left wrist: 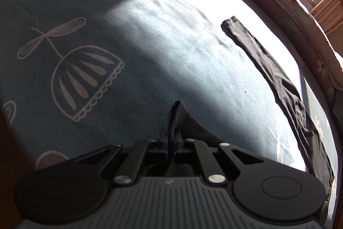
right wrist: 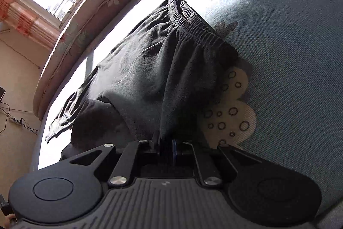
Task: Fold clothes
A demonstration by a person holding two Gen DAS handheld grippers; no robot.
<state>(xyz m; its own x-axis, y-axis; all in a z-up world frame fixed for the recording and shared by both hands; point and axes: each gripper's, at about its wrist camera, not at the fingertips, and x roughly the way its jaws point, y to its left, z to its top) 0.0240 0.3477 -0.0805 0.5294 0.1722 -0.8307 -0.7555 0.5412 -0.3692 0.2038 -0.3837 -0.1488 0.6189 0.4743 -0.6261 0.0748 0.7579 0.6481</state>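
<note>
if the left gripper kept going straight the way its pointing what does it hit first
The left gripper, shut on a pinched fold of dark trouser fabric, points down at the teal patterned bedsheet; probably the sheet first, just past that fold, though depth is unclear.

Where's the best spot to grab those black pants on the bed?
Probably the gathered elastic waistband of the black pants. It is thick and stands up off the blue bedsheet, so fingers can close across it from above. The right gripper already pinches the fabric near there.

The right gripper [right wrist: 166, 144] pinches a fold of the black trousers [right wrist: 150, 61], lifting it off the teal bedsheet [right wrist: 289, 57]. Their waistband [right wrist: 197, 29] points away; a leg trails toward the window-side edge.
</note>
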